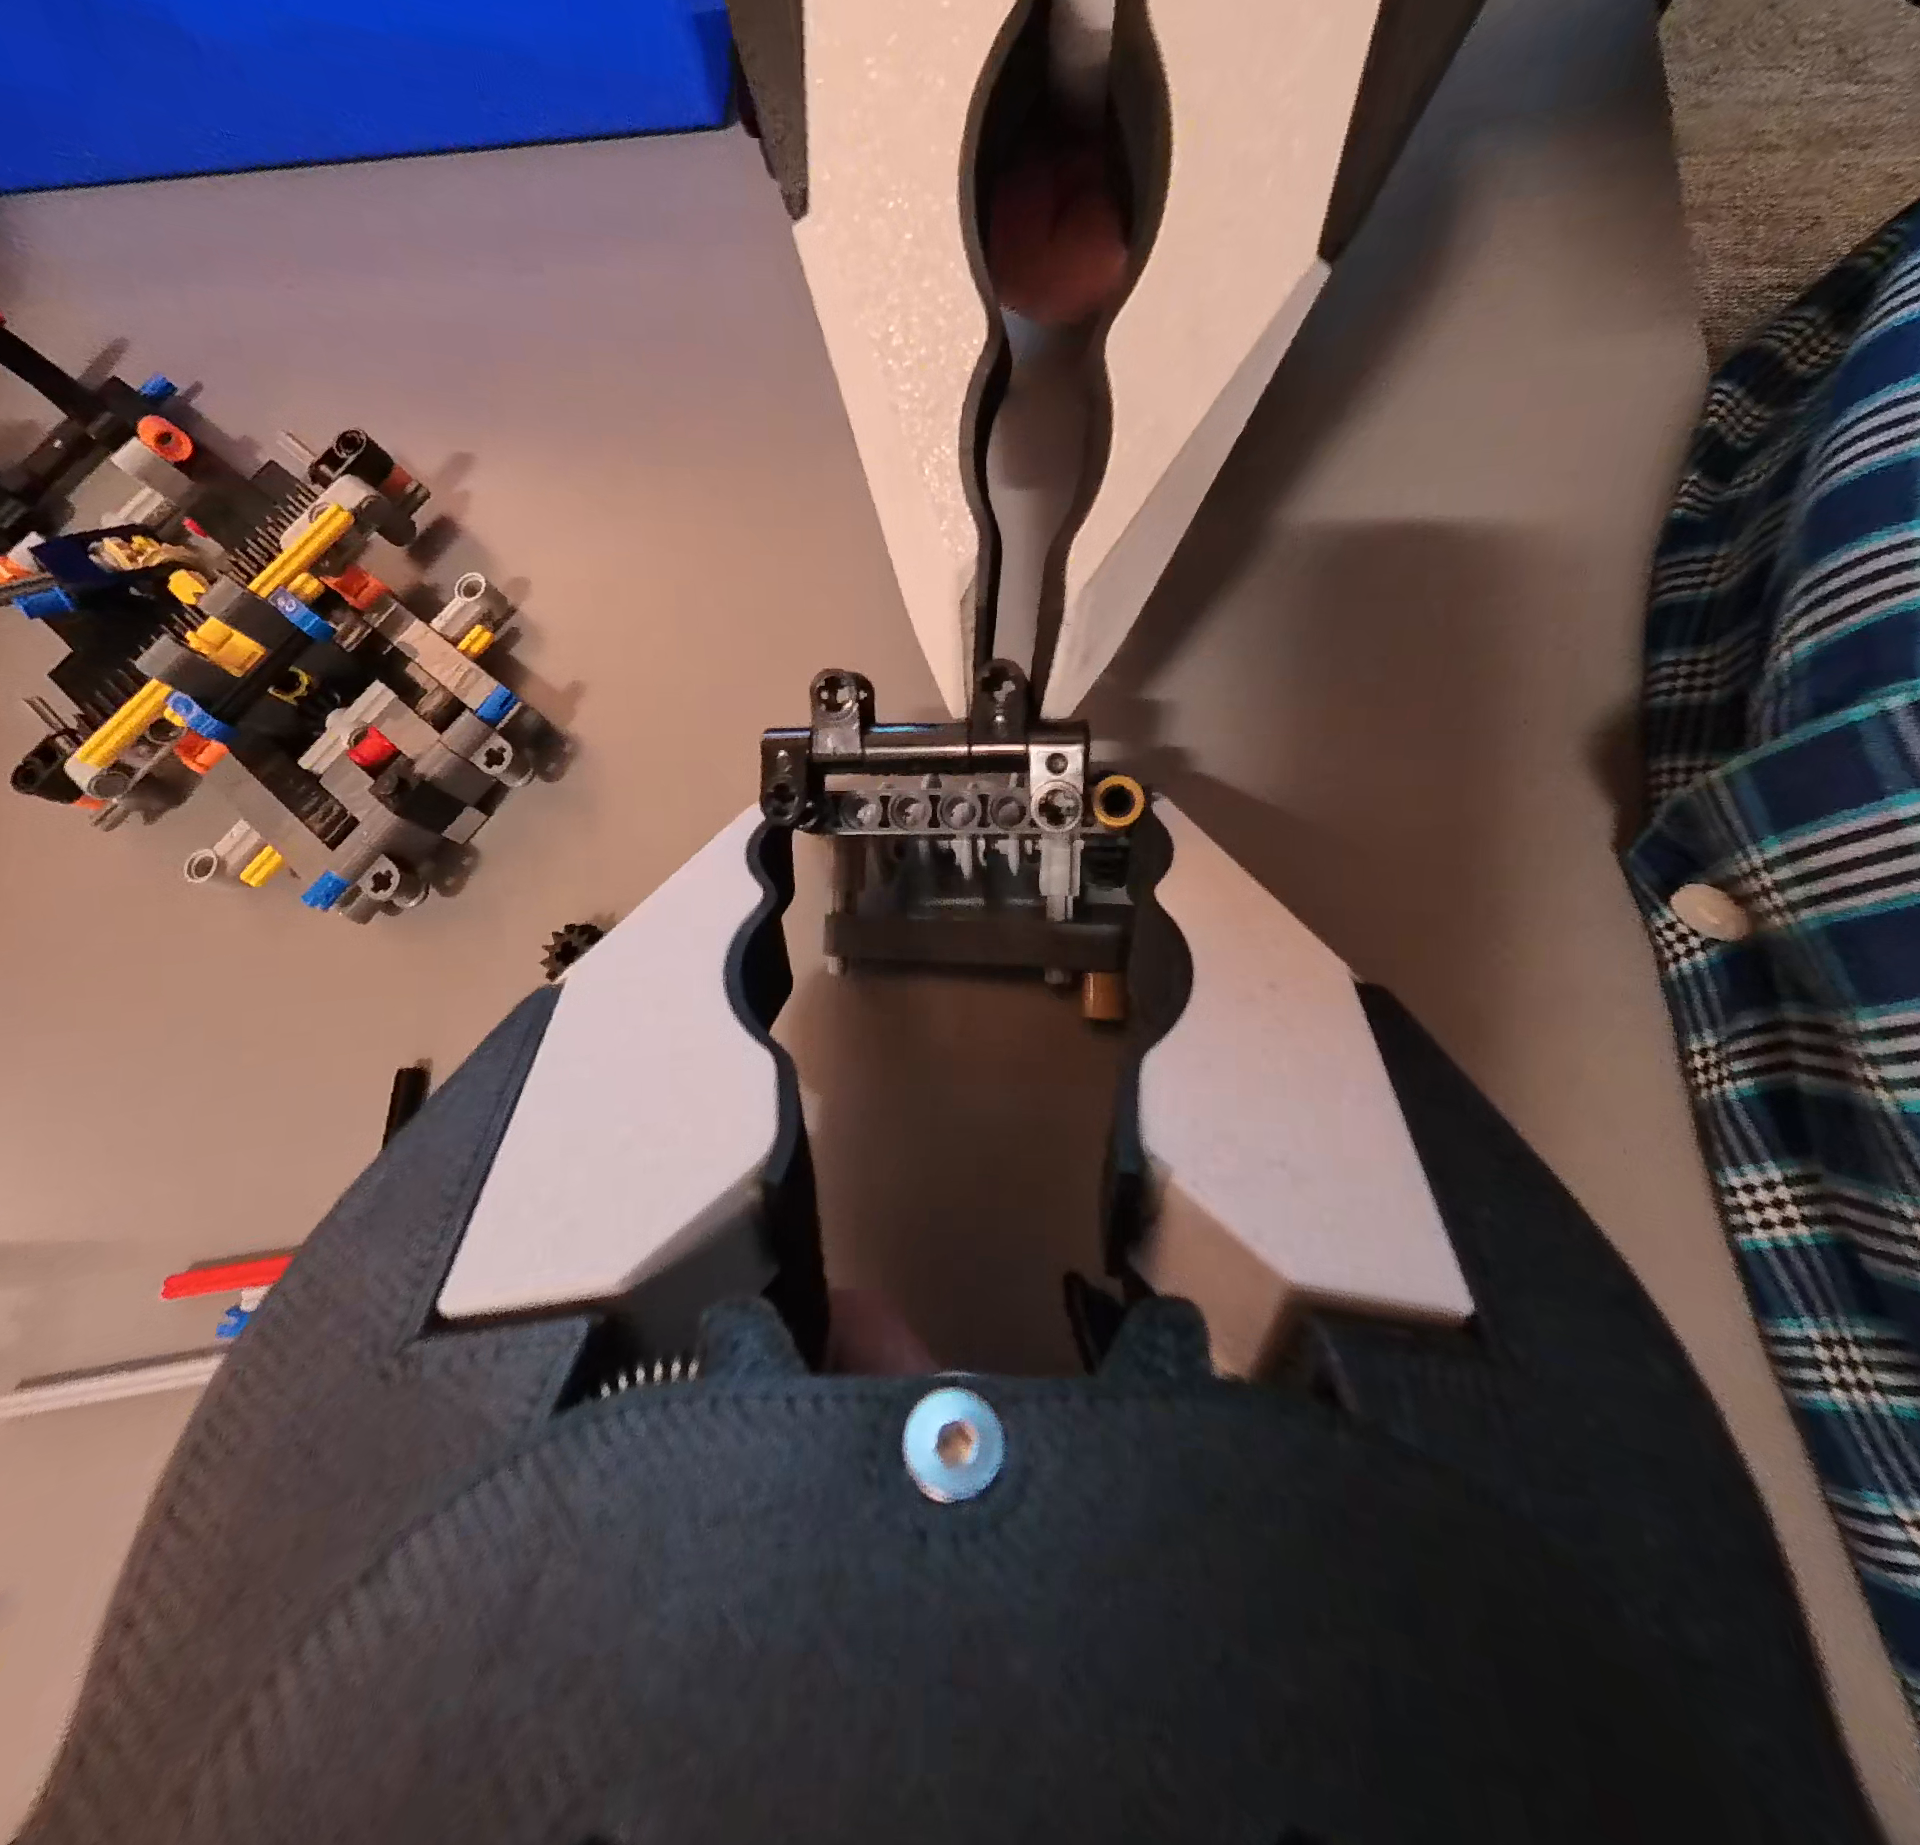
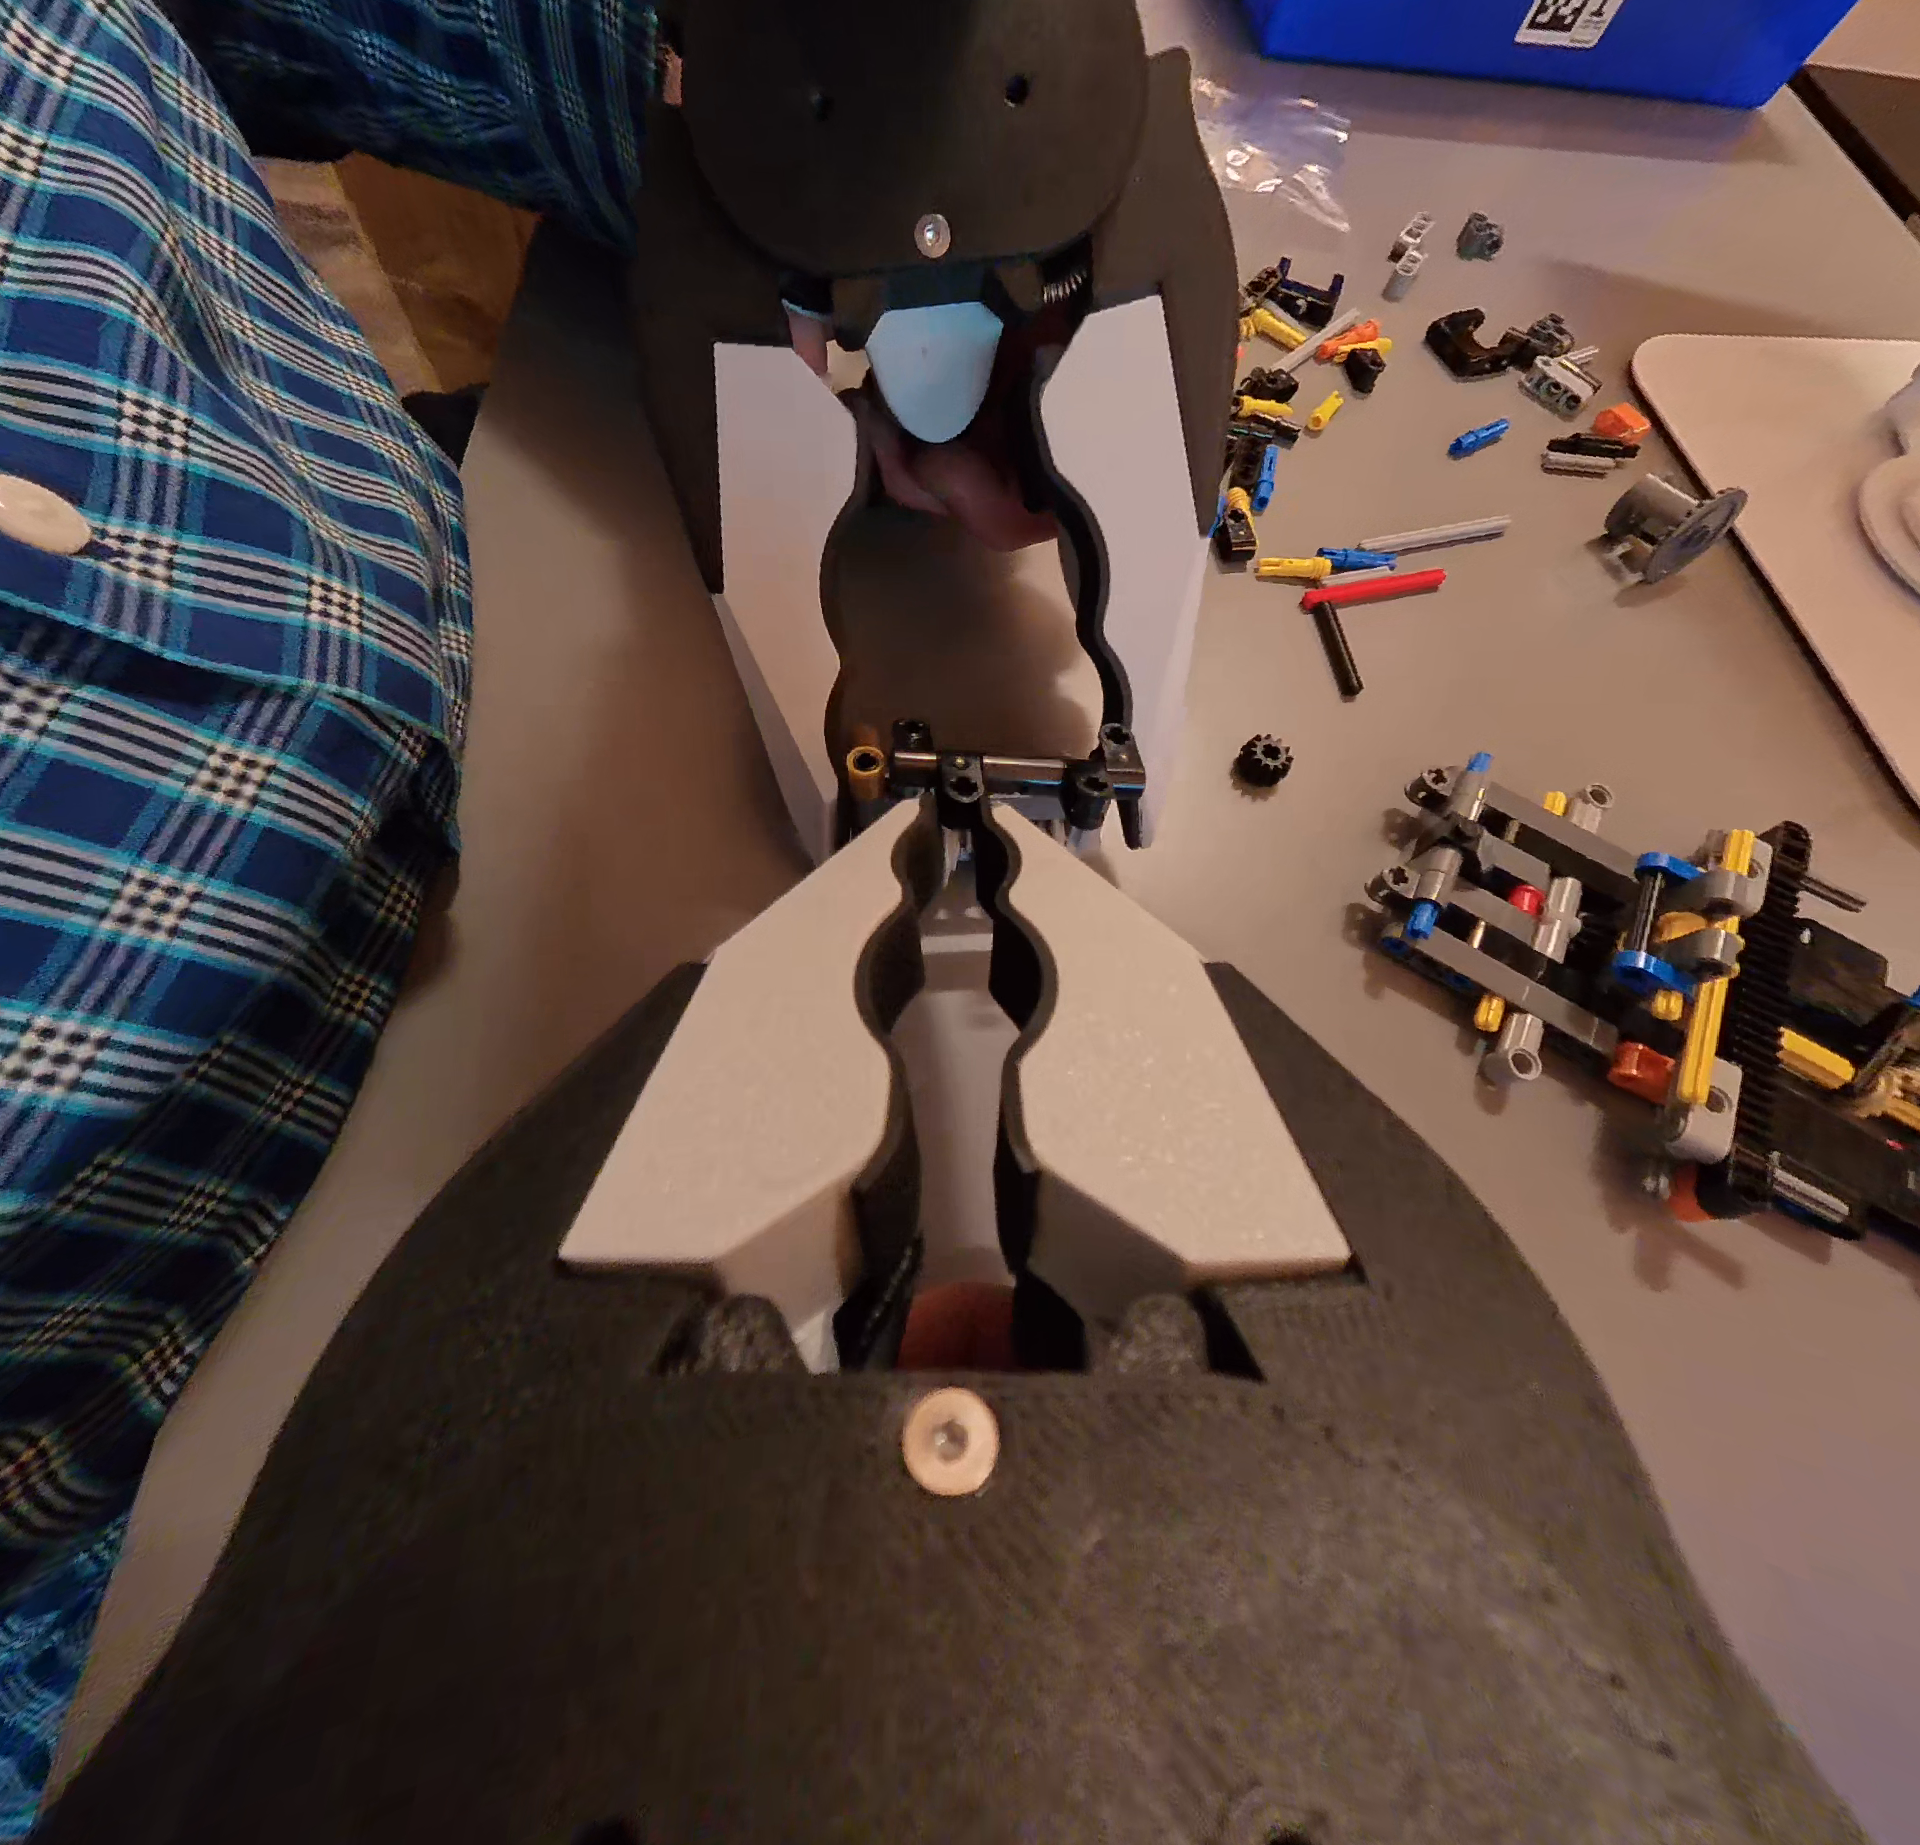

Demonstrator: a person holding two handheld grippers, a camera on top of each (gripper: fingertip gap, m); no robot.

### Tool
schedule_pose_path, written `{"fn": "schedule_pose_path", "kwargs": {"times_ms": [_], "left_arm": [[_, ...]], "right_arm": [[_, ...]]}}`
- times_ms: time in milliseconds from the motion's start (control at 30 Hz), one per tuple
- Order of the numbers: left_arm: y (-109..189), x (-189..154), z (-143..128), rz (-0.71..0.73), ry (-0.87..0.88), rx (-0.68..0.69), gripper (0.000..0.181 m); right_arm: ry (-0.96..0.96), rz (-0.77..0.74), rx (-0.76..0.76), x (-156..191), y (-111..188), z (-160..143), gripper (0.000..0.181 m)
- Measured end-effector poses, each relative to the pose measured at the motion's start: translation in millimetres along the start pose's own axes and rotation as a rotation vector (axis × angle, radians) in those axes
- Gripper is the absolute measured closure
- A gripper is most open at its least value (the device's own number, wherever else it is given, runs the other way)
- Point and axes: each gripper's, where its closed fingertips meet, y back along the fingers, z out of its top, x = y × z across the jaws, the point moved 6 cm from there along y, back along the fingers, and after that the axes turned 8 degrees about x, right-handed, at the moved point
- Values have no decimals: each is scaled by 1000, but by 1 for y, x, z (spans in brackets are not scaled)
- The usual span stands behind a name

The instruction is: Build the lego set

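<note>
Left wrist view: the left hand-held gripper (image 1: pixel 961 860) reaches toward twelve o'clock, and its two fingers are clamped on the sides of a small lego subassembly (image 1: pixel 951 808), a black and grey frame with a row of pin holes and a tan bush at its three o'clock end. The subassembly sits right at the fingertips, held above the desk (image 1: pixel 623 289). From twelve o'clock the right hand-held gripper (image 1: pixel 1006 699) comes in, its tips pinched on a small black connector (image 1: pixel 1003 689) that stands on the subassembly's top bar. At nine o'clock a larger lego build (image 1: pixel 260 652) of grey, black, yellow and blue pieces lies on the desk, well apart from both grippers. A blue bin (image 1: pixel 343 29) fills the eleven o'clock corner. A plaid sleeve (image 1: pixel 1797 860) shows at three o'clock.

Right wrist view: the right hand-held gripper (image 2: pixel 961 808) points to twelve o'clock with its fingers nearly together, gripping the black connector (image 2: pixel 961 779) at the middle of the subassembly (image 2: pixel 997 772). Just beyond, the left hand-held gripper (image 2: pixel 987 756) faces the camera with its fingers on either end of the subassembly. A black gear (image 2: pixel 1264 759) lies on the desk (image 2: pixel 1558 704) just at three o'clock of it. Loose lego pieces (image 2: pixel 1351 569) are scattered at one to two o'clock, and the larger build (image 2: pixel 1621 974) lies at three o'clock. The blue bin (image 2: pixel 1507 8) stands at one o'clock.
</note>
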Motion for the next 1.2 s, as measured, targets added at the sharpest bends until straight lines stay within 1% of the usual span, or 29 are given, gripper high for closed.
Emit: {"fn": "schedule_pose_path", "kwargs": {"times_ms": [33, 500, 867, 1200], "left_arm": [[0, 0, 0, -1, -1, 0, 119], [-2, 2, 2, -11, -2, -2, 119], [-2, 1, 2, -13, -2, -1, 119], [-1, 0, 2, -12, -4, 0, 119]], "right_arm": [[5, 5, 7, 0, 0, 0, 178], [15, 69, 0, -5, 2, -5, 178], [47, 59, 8, -4, 0, -8, 178], [63, 58, 94, -3, -1, -4, 177]]}}
